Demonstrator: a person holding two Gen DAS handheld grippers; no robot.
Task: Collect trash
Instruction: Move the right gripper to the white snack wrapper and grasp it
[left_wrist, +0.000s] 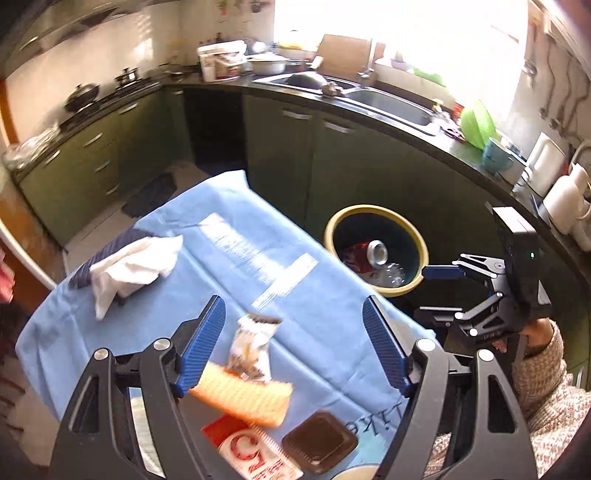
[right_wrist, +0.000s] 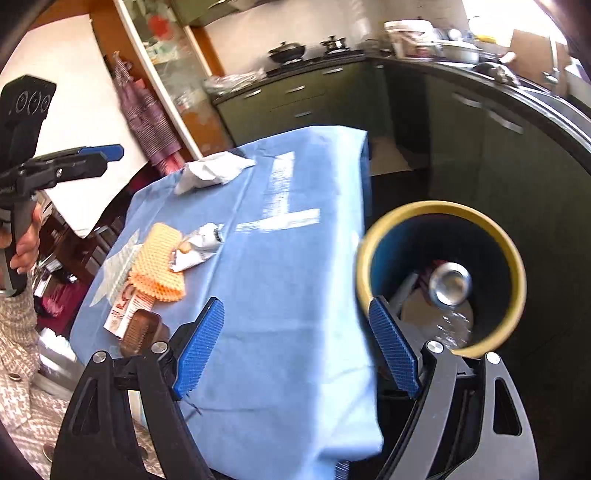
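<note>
The left gripper (left_wrist: 293, 347) hangs wide open above a crumpled wrapper (left_wrist: 251, 345) and an orange sponge (left_wrist: 245, 397) on the blue cloth (left_wrist: 314, 314). The right gripper (right_wrist: 295, 350) is spread and empty beside the bin (right_wrist: 441, 273), which holds a can (right_wrist: 450, 284) to the right.

A light blue cloth (right_wrist: 280, 280) covers the table, with white streaks across its middle. At the far left corner lies a white crumpled tissue (left_wrist: 133, 264) over a dark navy striped piece. Near the near edge sit an orange foam net (right_wrist: 159, 264) with a honeycomb pattern, a white and silver wrapper (left_wrist: 251, 345), a red and white packet (left_wrist: 247, 448) and a dark brown square lid (left_wrist: 319, 441). Beside the right edge stands a bin (right_wrist: 511, 258), yellow at the rim and dark blue inside, holding a silver and red can (right_wrist: 450, 282). The left gripper (left_wrist: 293, 343) and the right gripper (right_wrist: 297, 349) are black with blue ribbed pads. The cabinets (left_wrist: 332, 162) are dark green.
</note>
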